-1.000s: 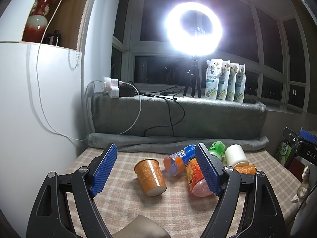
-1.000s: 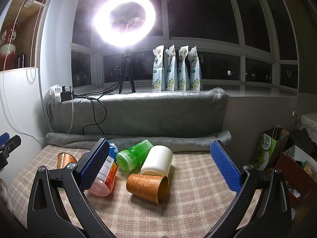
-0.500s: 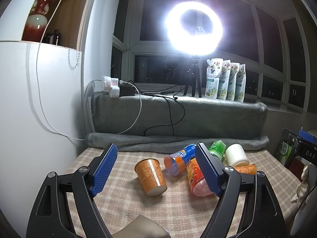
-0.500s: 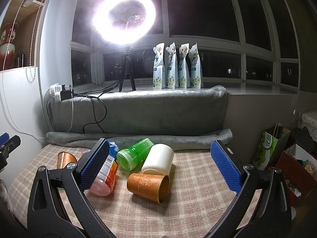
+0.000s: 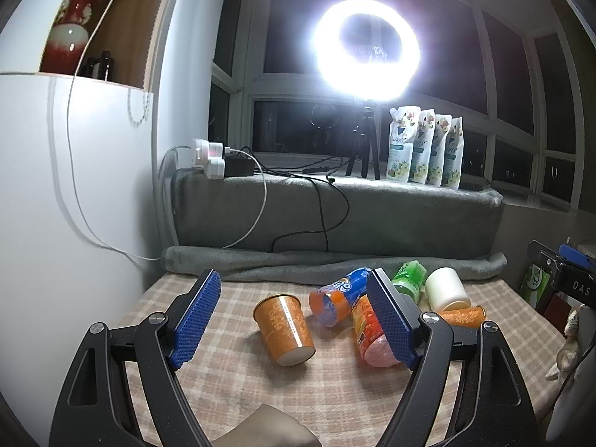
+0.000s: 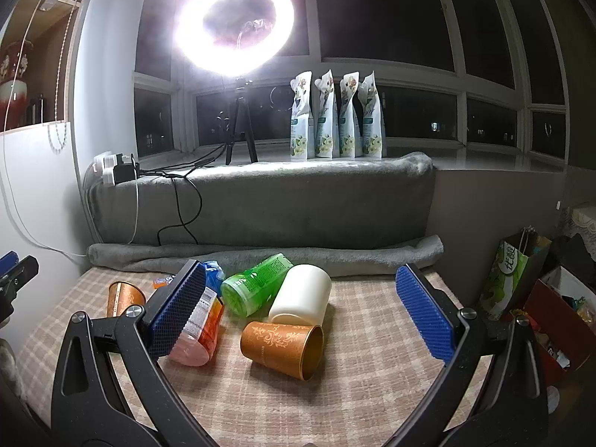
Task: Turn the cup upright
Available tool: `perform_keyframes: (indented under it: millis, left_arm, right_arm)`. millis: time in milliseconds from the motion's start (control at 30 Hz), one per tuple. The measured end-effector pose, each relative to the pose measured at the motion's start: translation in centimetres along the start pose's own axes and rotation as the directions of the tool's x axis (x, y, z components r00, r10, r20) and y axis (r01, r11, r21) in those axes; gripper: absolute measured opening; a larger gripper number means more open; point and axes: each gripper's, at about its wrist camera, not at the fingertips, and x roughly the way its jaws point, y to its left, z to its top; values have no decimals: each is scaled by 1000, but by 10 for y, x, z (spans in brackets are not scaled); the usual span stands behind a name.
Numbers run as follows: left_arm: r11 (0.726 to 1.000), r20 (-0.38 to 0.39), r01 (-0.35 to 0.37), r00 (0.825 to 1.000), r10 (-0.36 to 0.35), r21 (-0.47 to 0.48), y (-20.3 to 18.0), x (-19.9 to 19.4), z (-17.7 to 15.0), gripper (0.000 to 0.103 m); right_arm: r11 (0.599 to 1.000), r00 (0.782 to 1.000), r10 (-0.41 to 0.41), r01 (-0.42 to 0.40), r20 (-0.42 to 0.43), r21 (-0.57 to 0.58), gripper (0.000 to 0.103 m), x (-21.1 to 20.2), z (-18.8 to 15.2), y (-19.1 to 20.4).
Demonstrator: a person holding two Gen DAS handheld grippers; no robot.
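Observation:
Several cups lie on their sides on a checked cloth. An orange patterned cup (image 5: 285,329) lies with its base toward me, between the fingers of my open left gripper (image 5: 296,318), which is empty and short of it. A second orange cup (image 6: 283,346) lies with its mouth to the right, in front of my open, empty right gripper (image 6: 301,313). Behind it lie a white cup (image 6: 301,296), a green cup (image 6: 255,285), a clear pink-orange cup (image 6: 199,333) and a blue-orange cup (image 5: 341,296). The first orange cup shows far left in the right wrist view (image 6: 123,298).
A rolled grey blanket (image 6: 260,255) and a grey-covered ledge border the back of the cloth. A white cabinet wall (image 5: 74,223) stands at the left with hanging cables. A ring light (image 5: 367,43) glares from the ledge. Bags and boxes (image 6: 510,279) stand off the right edge.
Both views have shifted only slightly. The cups have not moved and both grippers stay open.

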Motion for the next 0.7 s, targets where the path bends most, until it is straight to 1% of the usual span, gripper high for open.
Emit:
perform_keyframes:
  millis: [167,267,433,533,633,700]
  left_arm:
    - [1000,-9,-3,1000,2,-3,2,4,2,81]
    - [1000,-14,-6,1000,6,-9,4,6,3,81]
    - [1000,-27,-7,1000,7,-11,8,10,5,81]
    - [1000,-33,-11,999,11,-13,11,11,5,81]
    - [1000,-49,-16,999,15,-20,17,14,4,81]
    - [999,-62,-21,998,19,-25,20,17,3,81]
  right_arm:
    - [1000,1000,16,-16,-27,4,103,8,3,1]
    - [999,997,50,-49,-63,14,103,19,5,1]
    - [992,984,113,-105,-137,65,103,44,11,-3]
    - [983,967,168,-149,-190,110,103,63,15,-4]
    - [968,940,234,-201,-247,151,103,85,17,-2]
    - [963,922,255,-213,-291,167,103,103,19,-2]
